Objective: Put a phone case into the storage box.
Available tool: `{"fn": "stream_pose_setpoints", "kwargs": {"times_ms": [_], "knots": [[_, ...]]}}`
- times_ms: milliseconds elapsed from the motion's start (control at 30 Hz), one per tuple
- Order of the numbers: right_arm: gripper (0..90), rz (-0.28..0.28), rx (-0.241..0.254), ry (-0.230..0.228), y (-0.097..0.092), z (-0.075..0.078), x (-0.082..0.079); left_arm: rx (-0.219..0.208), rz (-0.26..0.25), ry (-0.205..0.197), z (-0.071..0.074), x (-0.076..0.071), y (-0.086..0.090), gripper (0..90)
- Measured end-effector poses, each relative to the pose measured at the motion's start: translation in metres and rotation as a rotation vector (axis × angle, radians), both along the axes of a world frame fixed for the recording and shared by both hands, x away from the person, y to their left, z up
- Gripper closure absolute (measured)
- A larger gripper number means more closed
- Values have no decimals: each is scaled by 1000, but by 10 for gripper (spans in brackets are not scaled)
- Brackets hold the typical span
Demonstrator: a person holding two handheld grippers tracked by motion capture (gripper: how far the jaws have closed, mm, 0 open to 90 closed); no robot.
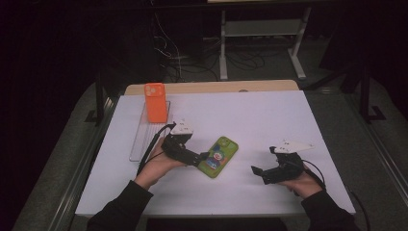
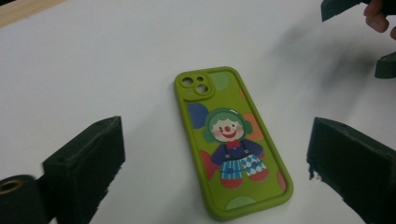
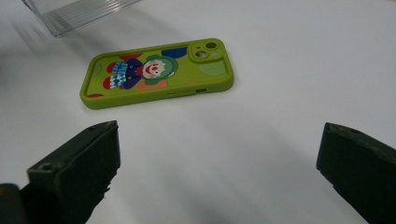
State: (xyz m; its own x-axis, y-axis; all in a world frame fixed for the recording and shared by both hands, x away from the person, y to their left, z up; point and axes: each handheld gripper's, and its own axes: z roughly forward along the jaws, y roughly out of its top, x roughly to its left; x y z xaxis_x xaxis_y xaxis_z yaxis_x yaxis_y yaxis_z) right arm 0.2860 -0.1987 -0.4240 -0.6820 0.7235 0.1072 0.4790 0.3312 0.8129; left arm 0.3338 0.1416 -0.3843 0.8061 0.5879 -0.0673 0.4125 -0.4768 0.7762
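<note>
Tongs on the left hand are spreading wide and reaching around the green phone case, with one black jaw on each long side. They are not pinching it yet. The case is lying flat on the white desk, picture side up, with a clown on it.

Tongs on the right hand are gaping wide too, holding nothing, and waiting near the case but apart from it.

I am guessing the case is light and a bit bendy, like rubber, so it should not slip much. Squeezing the two long edges near the middle looks best. Lying so flat, it may be hard to get under.

Farther back, an orange phone case is standing up in a clear rack.
</note>
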Motion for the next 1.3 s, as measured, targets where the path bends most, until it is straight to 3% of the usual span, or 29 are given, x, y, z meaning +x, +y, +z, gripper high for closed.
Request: {"fn": "stream_pose_setpoints", "kwargs": {"times_ms": [233, 400, 500, 667, 900, 1033, 1300], "knots": [[0, 4, -7, 5, -1, -2, 0, 13, -1, 14, -11, -3, -5, 175], [0, 4, -8, 10, -1, -2, -1, 51, 14, 1, -16, 1, -7, 482], [0, 3, -9, 11, -1, -2, -1, 61, 25, 18, -22, 4, -9, 668], [0, 4, -13, 11, -1, -2, 0, 100, 31, 33, -31, 8, -12, 887], [0, 5, -13, 12, -1, -3, -1, 162, 70, 70, -44, 12, -10, 899], [0, 6, -12, 13, -1, -3, -1, 170, 90, 87, -50, 13, -10, 899], [0, 6, -11, 13, -1, -3, 0, 166, 72, 116, -53, 9, -14, 899]]}}
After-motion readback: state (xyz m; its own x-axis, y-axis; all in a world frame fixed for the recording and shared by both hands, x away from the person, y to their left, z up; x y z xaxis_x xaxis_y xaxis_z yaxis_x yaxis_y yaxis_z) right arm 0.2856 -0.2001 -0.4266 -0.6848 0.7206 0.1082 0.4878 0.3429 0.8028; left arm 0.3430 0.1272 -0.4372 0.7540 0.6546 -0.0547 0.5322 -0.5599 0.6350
